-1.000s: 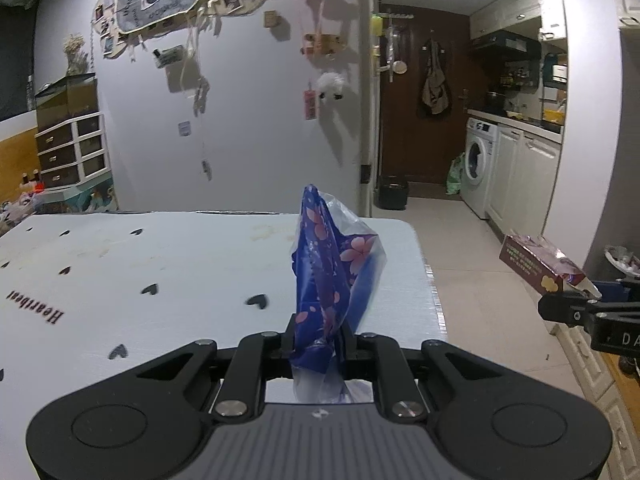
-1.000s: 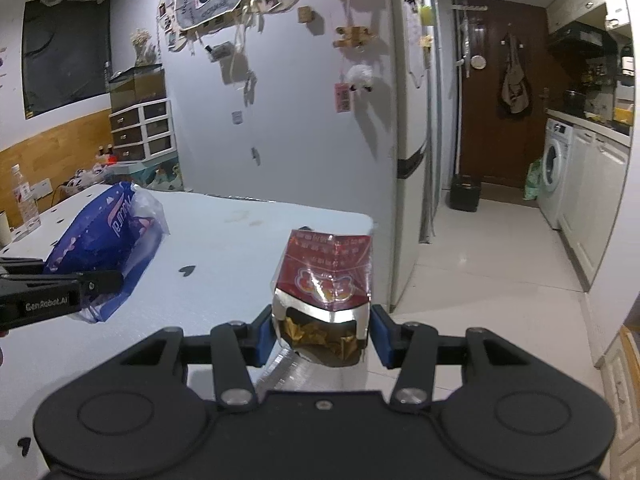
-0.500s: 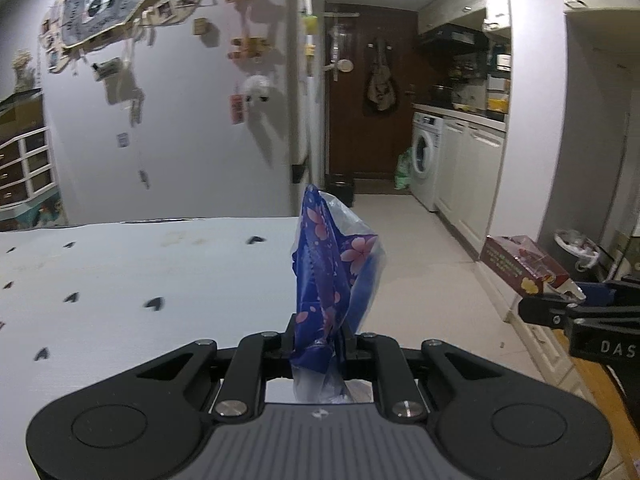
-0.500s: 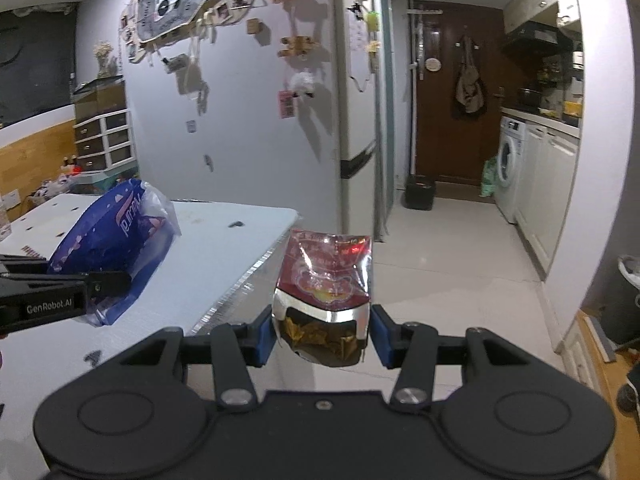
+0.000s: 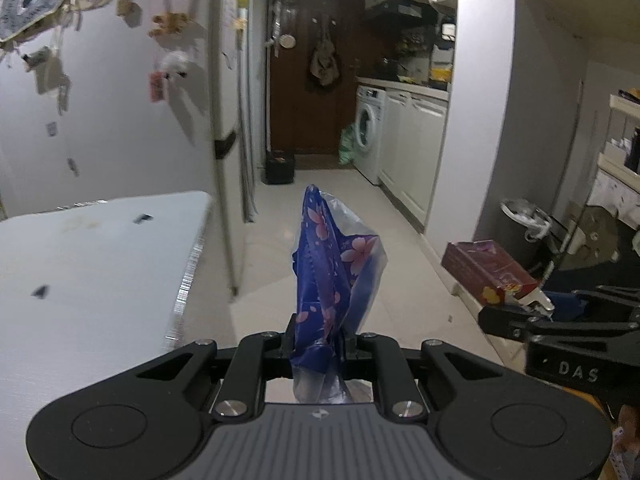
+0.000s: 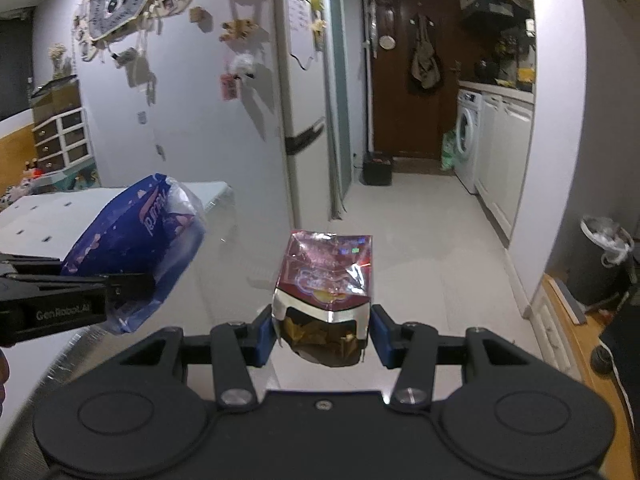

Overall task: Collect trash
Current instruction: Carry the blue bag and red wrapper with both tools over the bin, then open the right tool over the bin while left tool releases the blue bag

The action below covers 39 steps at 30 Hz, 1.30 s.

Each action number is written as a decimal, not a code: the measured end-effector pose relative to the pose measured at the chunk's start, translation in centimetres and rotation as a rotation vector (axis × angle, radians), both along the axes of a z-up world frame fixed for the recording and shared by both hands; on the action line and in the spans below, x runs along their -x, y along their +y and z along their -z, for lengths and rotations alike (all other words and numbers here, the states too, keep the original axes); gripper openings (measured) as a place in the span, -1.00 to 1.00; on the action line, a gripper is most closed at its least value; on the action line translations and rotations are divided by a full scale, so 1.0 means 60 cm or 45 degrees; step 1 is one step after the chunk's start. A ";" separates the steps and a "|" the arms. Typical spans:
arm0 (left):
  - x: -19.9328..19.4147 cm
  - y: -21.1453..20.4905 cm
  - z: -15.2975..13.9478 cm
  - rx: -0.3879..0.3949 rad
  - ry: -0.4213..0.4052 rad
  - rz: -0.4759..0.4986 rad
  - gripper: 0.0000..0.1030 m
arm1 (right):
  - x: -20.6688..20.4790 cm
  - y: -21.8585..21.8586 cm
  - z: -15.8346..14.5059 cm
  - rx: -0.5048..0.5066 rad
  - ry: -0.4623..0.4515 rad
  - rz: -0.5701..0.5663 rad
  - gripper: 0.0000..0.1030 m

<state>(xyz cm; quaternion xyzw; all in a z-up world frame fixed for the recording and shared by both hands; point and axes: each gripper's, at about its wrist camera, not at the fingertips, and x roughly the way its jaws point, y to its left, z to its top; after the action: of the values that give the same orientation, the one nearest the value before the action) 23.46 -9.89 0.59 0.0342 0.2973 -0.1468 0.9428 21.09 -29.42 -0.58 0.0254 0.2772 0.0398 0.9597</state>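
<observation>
Left wrist view: left hand-held gripper point(image 5: 316, 344) clamped on blue floral wrapper point(image 5: 334, 276), held aloft past the counter point(image 5: 100, 248) edge. Right hand-held gripper point(image 6: 322, 332) pinching red foil snack bag point(image 6: 326, 276), also airborne. Looks like the carry stage, both loads secured. Next up, probably: reaching the lined bin point(image 6: 606, 256) by the wall, then letting go above it.

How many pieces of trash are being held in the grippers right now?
2: a blue floral bag in the left gripper, and a red foil snack bag in the right gripper.
</observation>
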 end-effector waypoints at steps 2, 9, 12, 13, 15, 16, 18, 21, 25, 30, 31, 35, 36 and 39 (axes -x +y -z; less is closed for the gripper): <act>-0.006 -0.018 0.015 0.002 0.023 0.018 -0.67 | -0.003 -0.014 0.015 -0.006 0.021 0.017 -0.04; -0.039 -0.061 0.077 0.004 0.118 0.058 -0.67 | -0.019 -0.055 0.072 -0.027 0.107 0.073 -0.04; -0.056 -0.073 0.114 0.003 0.177 0.070 -0.67 | -0.027 -0.067 0.104 -0.035 0.157 0.093 -0.04; -0.062 -0.077 0.127 0.004 0.200 0.073 -0.67 | -0.029 -0.069 0.116 -0.040 0.174 0.099 -0.04; -0.071 -0.082 0.155 0.003 0.245 0.078 -0.67 | -0.037 -0.073 0.145 -0.051 0.216 0.110 -0.04; -0.078 -0.085 0.173 -0.002 0.273 0.079 -0.67 | -0.040 -0.073 0.157 -0.057 0.234 0.113 -0.04; -0.087 -0.088 0.202 -0.012 0.320 0.077 -0.67 | -0.048 -0.074 0.191 -0.076 0.282 0.122 -0.04; -0.105 -0.087 0.254 -0.042 0.404 0.077 -0.67 | -0.060 -0.074 0.237 -0.092 0.357 0.128 -0.04; -0.129 -0.083 0.317 -0.076 0.510 0.076 -0.67 | -0.081 -0.076 0.295 -0.105 0.461 0.139 -0.04; -0.155 -0.080 0.392 -0.098 0.643 0.072 -0.67 | -0.114 -0.074 0.364 -0.112 0.585 0.138 -0.04; -0.160 -0.080 0.410 -0.104 0.674 0.073 -0.66 | -0.119 -0.074 0.377 -0.116 0.609 0.135 -0.04; -0.176 -0.077 0.468 -0.124 0.776 0.074 -0.66 | -0.135 -0.069 0.438 -0.131 0.734 0.107 -0.03; -0.181 -0.077 0.483 -0.130 0.804 0.075 -0.66 | -0.140 -0.069 0.451 -0.129 0.764 0.101 -0.03; -0.191 -0.072 0.519 -0.143 0.869 0.068 -0.66 | -0.151 -0.073 0.484 -0.143 0.838 0.098 -0.02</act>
<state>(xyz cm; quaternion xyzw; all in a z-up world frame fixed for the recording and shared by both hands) 34.93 -14.22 -30.56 0.0428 0.6020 -0.1578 0.7815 30.17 -33.80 -29.61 0.1002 0.5684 0.0085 0.8166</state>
